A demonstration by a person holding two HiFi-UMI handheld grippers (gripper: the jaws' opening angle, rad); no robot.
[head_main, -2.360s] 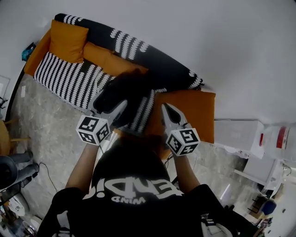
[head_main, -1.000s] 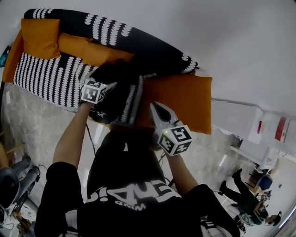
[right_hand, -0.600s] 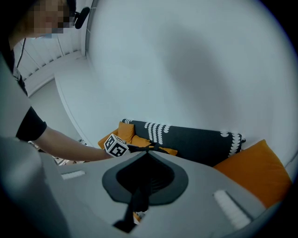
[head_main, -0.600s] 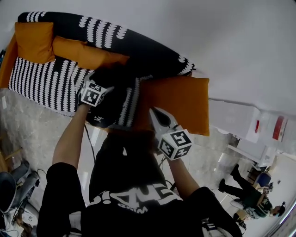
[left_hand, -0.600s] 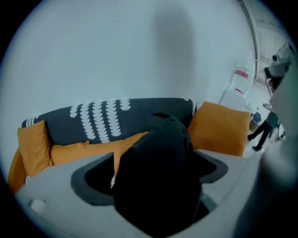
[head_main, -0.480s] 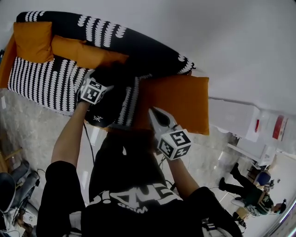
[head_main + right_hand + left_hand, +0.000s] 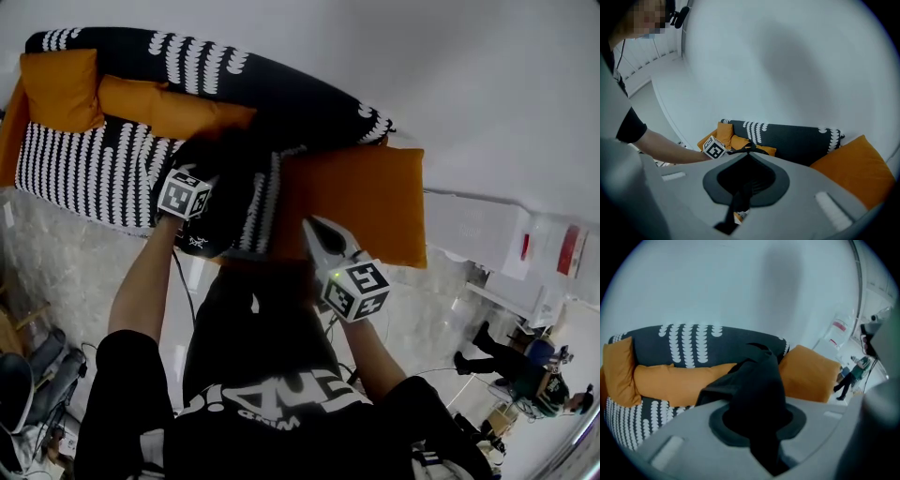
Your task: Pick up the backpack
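The left gripper (image 7: 757, 409) is being closed at this moment, and a fold of black fabric from the backpack (image 7: 223, 217) is being taken between its jaws, with the pads being pressed onto the cloth. The rest of the backpack is lying just beyond and below the tips, slumped on the sofa (image 7: 89, 164) against the backrest. The right gripper (image 7: 748, 157) is being held with its jaws together and nothing in them. It is being kept well back from the backpack, which is showing far ahead of its tips.

It cannot be told whether a strap, a handle or only loose shell cloth is being gripped. If only a thin fold is being pinched, it is likely to be pulled out of the pads once the full weight is being taken, and the backpack would be dropped back onto the seat. Because the load is being carried from a single point near its top, the body is likely to be swung or tipped under the tips during lifting. A sideways pull could also see it dragged against the cushion (image 7: 361, 202) lying beside the jaws. No support is being given by the right gripper, so any slip would go uncaught.
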